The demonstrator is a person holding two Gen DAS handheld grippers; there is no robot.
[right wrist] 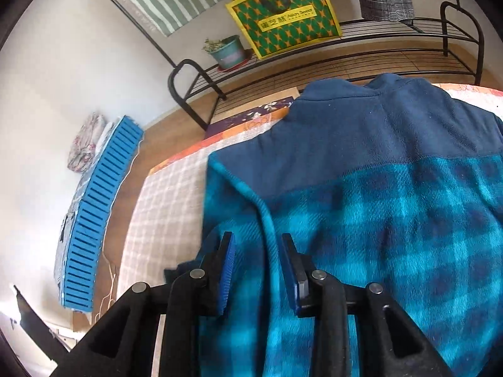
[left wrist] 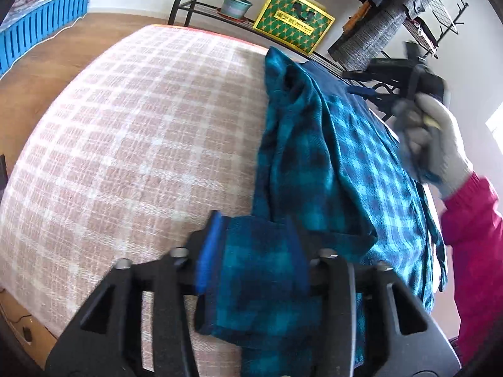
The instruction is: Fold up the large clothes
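A teal-and-navy plaid fleece jacket [left wrist: 345, 144] lies on the table's pink checked cloth [left wrist: 125, 125], bunched lengthwise along the right side. My left gripper [left wrist: 251, 251] stands open over its near end, with a fold of plaid fabric lying between the blue pads and draped over the right finger. In the right wrist view the jacket [right wrist: 393, 204] shows its navy yoke and collar at the far end. My right gripper [right wrist: 257, 267] is open just above it, a raised seam running between the pads. A gloved hand [left wrist: 440, 138] with a pink sleeve holds that gripper.
Behind the table stands a black metal rack [right wrist: 195, 94] with a potted plant [left wrist: 234, 4] and a yellow-green bag [left wrist: 294, 23]; clothes [left wrist: 393, 28] hang above. A blue slatted crate [right wrist: 94, 220] lies on the wooden floor to the left. The checked cloth [right wrist: 163, 207] stretches left of the jacket.
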